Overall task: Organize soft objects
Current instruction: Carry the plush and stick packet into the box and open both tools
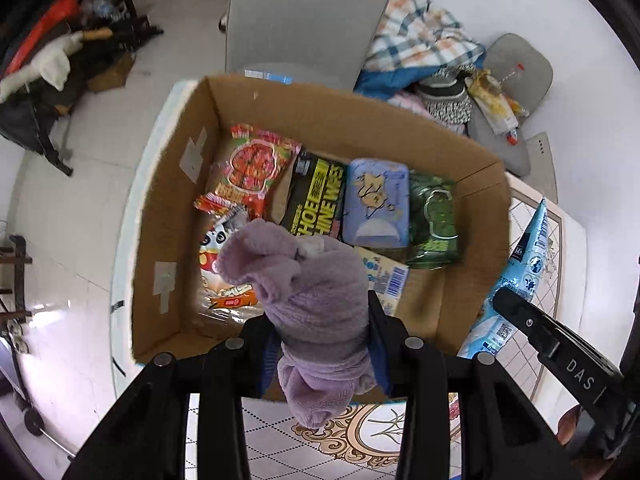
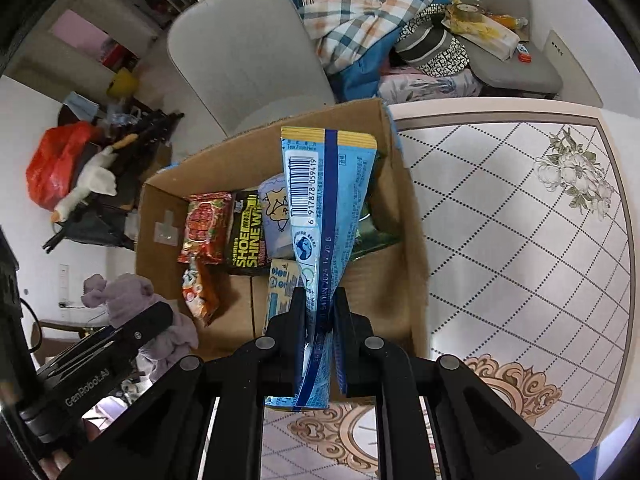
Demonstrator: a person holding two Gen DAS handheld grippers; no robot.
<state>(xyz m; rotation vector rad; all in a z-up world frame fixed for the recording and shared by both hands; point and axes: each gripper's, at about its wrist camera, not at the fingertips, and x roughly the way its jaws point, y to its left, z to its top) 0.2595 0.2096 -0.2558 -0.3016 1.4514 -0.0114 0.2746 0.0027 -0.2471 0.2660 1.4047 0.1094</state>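
While both grippers hang over the cardboard box (image 1: 160, 216), each is clenched on its own item. Left gripper (image 1: 320, 328): jaws clamped on a bunched purple fleece cloth (image 1: 304, 280), which bulges above the fingers and droops below them; it sits over the near left part of the box. Right gripper (image 2: 318, 312): jaws pinched tight on a light blue packet (image 2: 316, 208), held upright with its barcode facing the camera, over the near right side of the box.

Box stands open on a table with a patterned cloth (image 2: 520, 220). Inside, lying flat: red snack bag (image 1: 252, 168), black and yellow shoe wipes pack (image 1: 316, 196), pale blue tissue pack (image 1: 376, 204), green packet (image 1: 434, 220), more wrappers near the front wall.

Beyond the box: grey chair (image 1: 304, 20), plaid blanket (image 2: 360, 8) heaped with clothes.
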